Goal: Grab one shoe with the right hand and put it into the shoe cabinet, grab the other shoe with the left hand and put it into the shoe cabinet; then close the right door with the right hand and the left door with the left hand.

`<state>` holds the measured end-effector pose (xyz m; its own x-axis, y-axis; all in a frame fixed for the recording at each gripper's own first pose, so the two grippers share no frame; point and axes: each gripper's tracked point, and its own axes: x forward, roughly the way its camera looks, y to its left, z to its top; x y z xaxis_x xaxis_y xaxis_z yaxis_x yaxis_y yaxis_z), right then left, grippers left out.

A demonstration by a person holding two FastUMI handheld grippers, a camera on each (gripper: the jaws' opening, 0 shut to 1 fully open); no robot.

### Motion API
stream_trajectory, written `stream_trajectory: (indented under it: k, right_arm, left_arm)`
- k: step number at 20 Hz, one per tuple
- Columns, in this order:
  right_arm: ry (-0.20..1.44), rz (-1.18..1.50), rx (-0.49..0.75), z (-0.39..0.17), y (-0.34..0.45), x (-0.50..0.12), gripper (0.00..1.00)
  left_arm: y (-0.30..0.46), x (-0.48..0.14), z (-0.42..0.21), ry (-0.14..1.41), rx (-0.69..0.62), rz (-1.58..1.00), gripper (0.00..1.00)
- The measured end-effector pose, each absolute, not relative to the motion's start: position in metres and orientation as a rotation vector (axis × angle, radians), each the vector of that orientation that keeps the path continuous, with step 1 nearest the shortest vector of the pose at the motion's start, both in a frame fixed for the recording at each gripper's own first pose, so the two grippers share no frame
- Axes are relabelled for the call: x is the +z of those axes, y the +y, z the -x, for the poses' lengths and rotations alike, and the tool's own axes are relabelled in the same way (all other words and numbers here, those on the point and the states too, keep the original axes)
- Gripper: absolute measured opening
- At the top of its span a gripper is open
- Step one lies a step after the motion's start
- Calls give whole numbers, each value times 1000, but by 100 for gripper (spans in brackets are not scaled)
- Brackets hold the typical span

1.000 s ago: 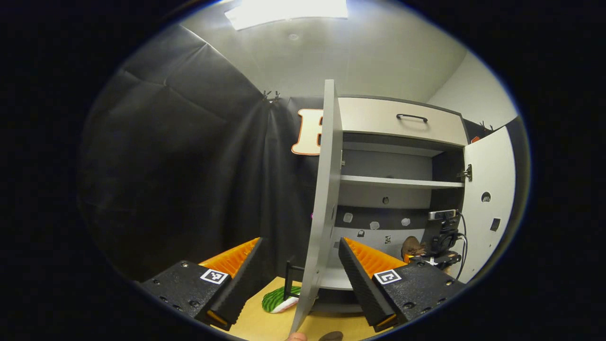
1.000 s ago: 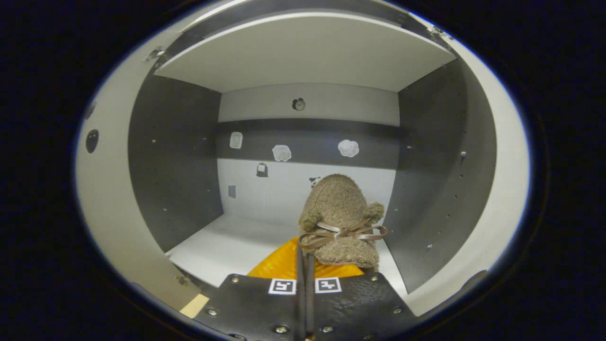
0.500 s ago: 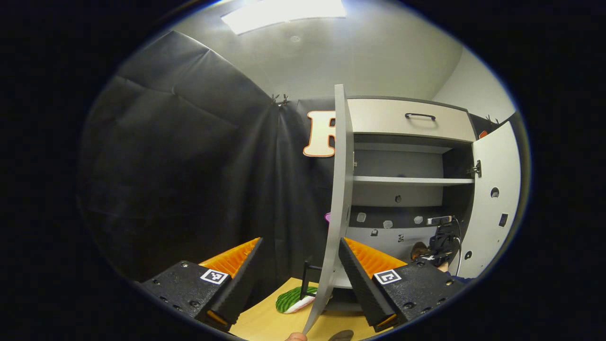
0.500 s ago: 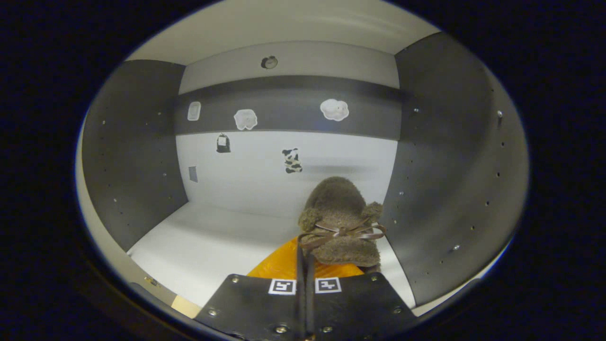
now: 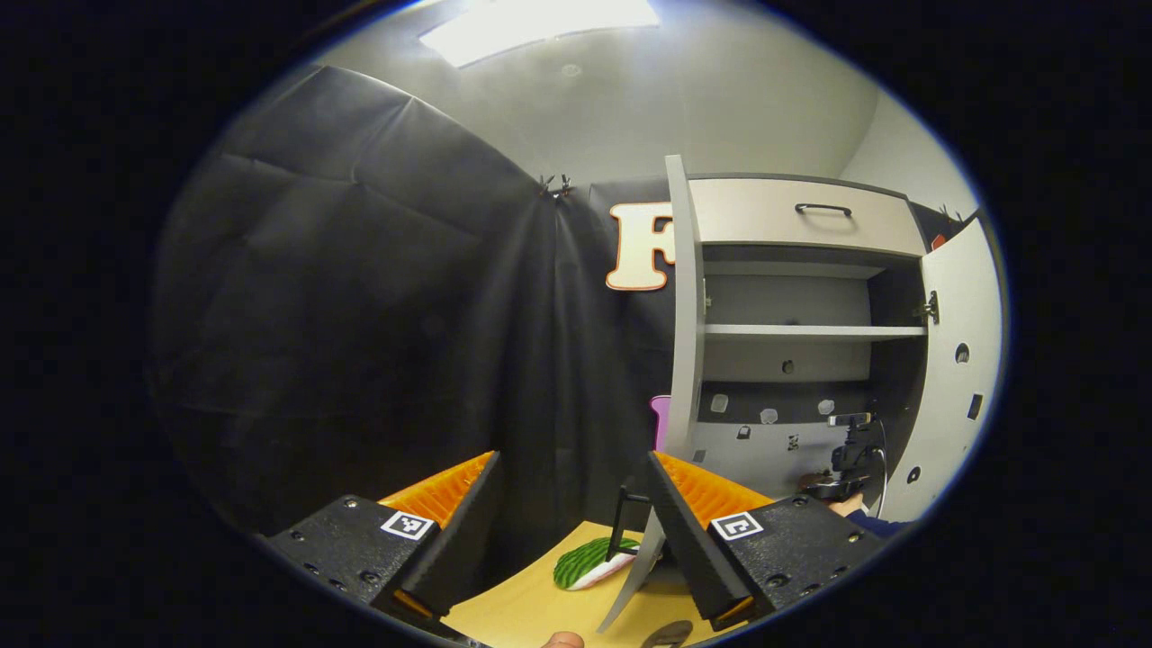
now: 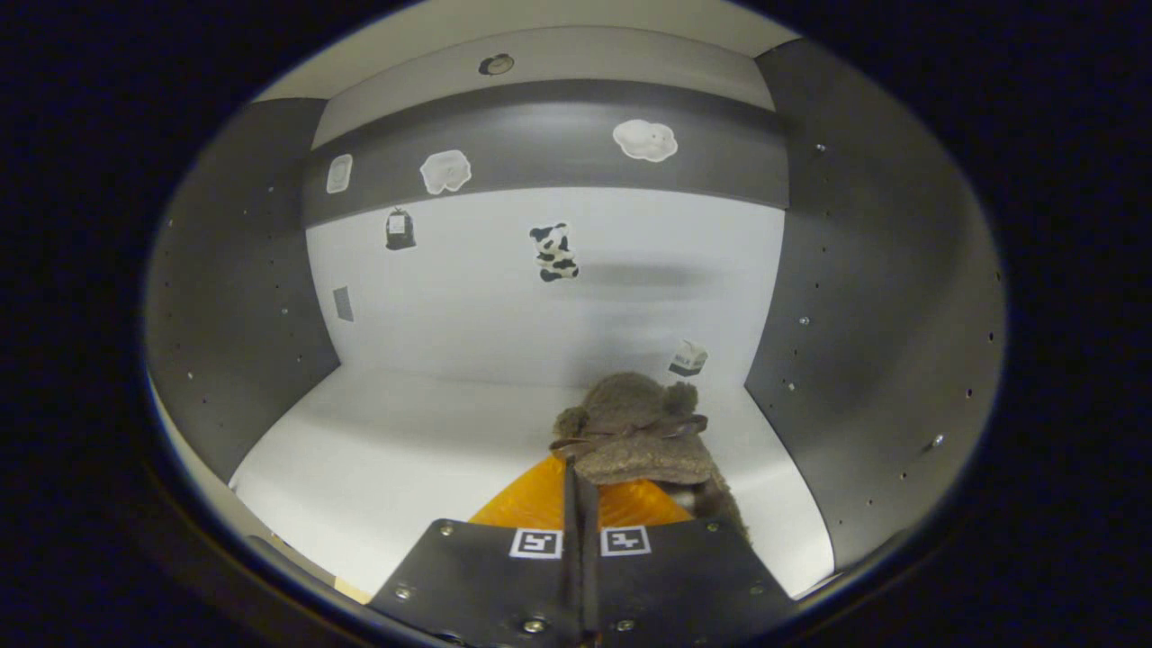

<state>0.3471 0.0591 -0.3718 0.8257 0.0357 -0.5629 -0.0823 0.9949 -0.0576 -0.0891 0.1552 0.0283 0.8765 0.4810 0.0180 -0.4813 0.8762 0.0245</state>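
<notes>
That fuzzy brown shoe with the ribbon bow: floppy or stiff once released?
Probably soft: the fuzzy brown shoe looks plush and droops ahead of the right gripper. Likely light. Unlikely to roll; it should settle flat on the white cabinet floor.

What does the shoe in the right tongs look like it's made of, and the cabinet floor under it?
The shoe looks like brown fleece or shearling-type fabric: a nubby, curly pile, tied with a smooth, ribbon-like bow. The cabinet floor seems a white laminated board: flat, matte and evenly lit, though that is only its look.
</notes>
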Motion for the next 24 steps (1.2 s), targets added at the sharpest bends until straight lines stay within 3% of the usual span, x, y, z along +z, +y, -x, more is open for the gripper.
stream_trajectory:
  k: [4, 6, 7, 9, 10, 18, 24]
  right_arm:
    - [604, 68, 73, -346, 61, -373, 5]
    - [605, 47, 121, -339, 72, -367, 19]
    - [602, 42, 141, -337, 78, -364, 42]
    - [594, 57, 147, -326, 79, -356, 89]
    - [591, 63, 145, -318, 79, -352, 96]
    - [382, 104, 158, -255, 68, -246, 96]
    - [197, 73, 217, -169, 64, -140, 96]
  left_arm:
    - [154, 29, 94, -10, 493, -24, 96]
    - [152, 30, 96, -12, 482, -28, 93]
    - [150, 31, 96, -16, 469, -29, 96]
    - [146, 31, 98, -14, 434, -27, 93]
    - [143, 30, 97, -12, 414, -29, 93]
    - [69, 19, 83, 18, 133, -35, 96]
    - [-3, -54, 67, 131, -197, 34, 94]
